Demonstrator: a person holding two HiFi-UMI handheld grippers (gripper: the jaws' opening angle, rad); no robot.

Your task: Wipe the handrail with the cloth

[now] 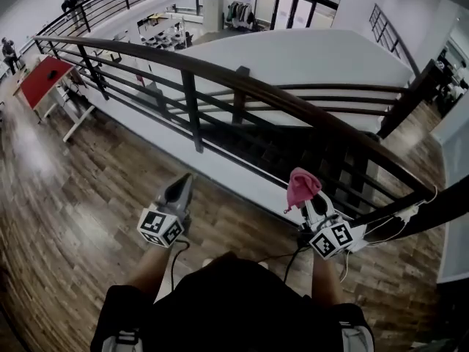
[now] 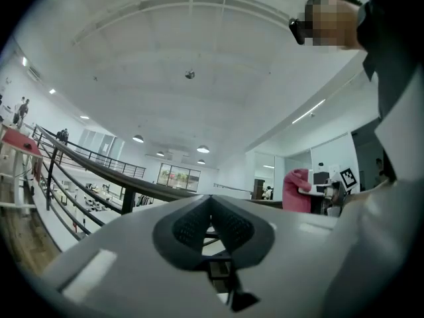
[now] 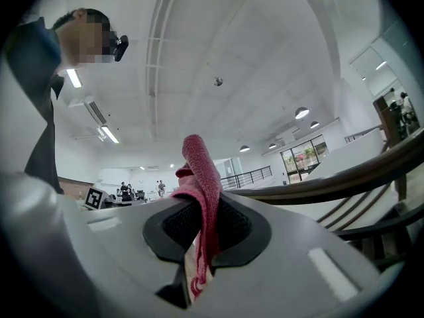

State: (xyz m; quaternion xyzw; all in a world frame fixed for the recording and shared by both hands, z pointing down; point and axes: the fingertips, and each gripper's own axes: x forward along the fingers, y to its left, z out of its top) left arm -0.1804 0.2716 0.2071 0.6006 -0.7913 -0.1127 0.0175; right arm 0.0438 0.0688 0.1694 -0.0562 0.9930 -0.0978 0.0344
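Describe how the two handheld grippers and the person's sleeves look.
Both the left gripper and right gripper are pale grey wedges with dark textured pads. Each carries a white cube of black square markers. A black cable trails from the left, white cables from the right. The sleeves are black.

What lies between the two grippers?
Only bare wood floor, seen in the head view. The left gripper is shut and empty; the right gripper holds the cloth.

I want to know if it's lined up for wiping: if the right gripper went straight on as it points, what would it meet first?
Likely the handrail, just beyond the cloth held in the right gripper; it tilts upward, so it might pass over.
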